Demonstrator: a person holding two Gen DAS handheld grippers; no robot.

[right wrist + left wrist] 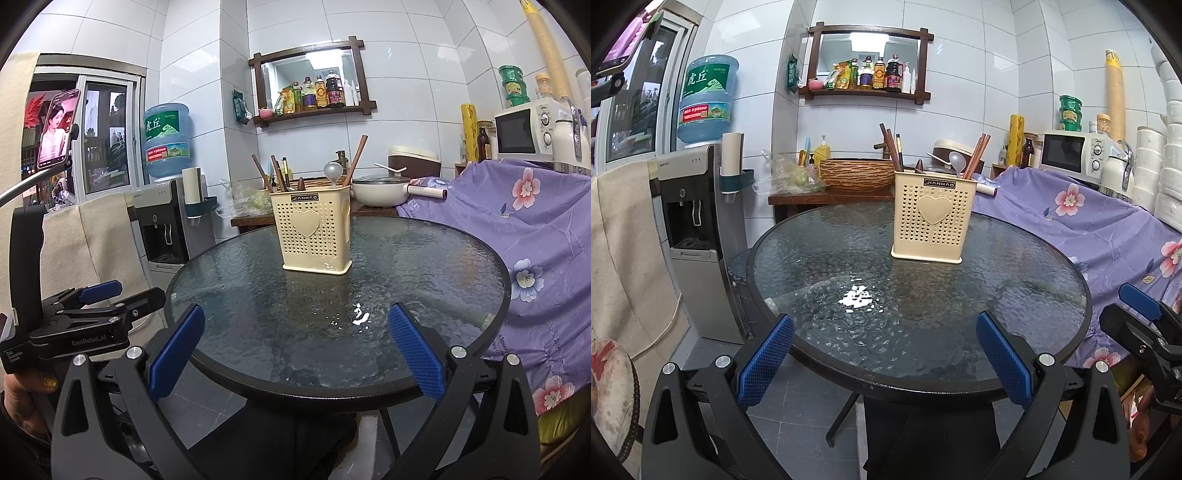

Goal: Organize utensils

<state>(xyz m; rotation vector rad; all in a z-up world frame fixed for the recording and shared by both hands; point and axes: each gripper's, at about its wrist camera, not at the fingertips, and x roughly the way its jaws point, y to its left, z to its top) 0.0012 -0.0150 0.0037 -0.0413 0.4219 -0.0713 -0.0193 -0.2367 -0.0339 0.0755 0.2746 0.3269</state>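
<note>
A cream perforated utensil holder with a heart on its front stands upright on the far half of the round glass table. Brown chopsticks, a translucent spoon and dark utensils stick out of it. My left gripper is open at the table's near edge, empty. My right gripper is open too, empty, also at the near edge. The left gripper shows at the left of the right wrist view, the right gripper at the right of the left wrist view.
A water dispenser stands left of the table. A purple flowered cloth covers something on the right. Behind are a wicker basket, a pot, a microwave and a wall shelf of bottles. A phone hangs on a mount at the left.
</note>
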